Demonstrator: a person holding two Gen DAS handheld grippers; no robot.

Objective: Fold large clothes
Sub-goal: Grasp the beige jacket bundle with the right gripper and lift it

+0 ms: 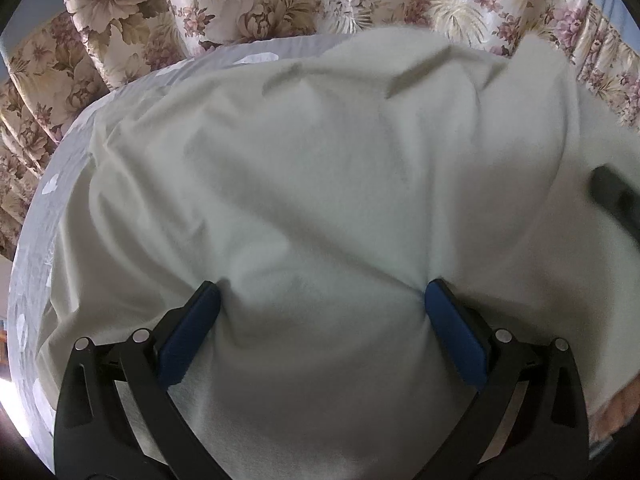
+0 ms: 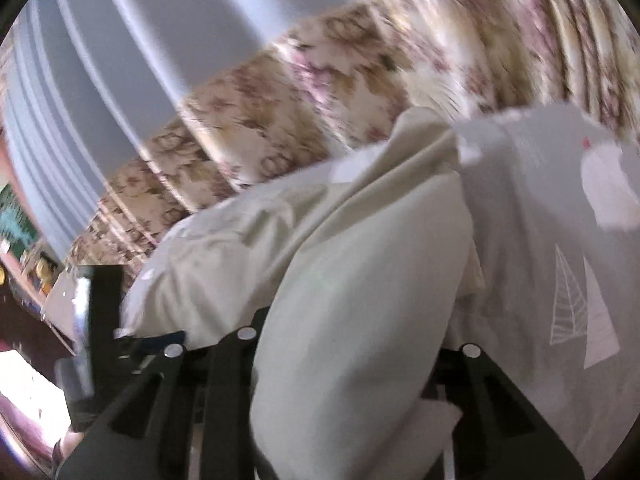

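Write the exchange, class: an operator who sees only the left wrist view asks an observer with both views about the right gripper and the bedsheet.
Operator: My left gripper has its jaws open on the cream cloth. What is the right gripper doing?
Observer: A thick fold of that cloth is bunched between its jaws, seemingly pinched; the contact itself is hidden.
Operator: What are the white patches on the grey sheet?
Observer: Beside the fold, one is a sailboat outline.

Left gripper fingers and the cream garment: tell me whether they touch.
Touching. The left wrist view shows both blue fingers of the left gripper pressed down into the cream garment, which dimples around each tip.
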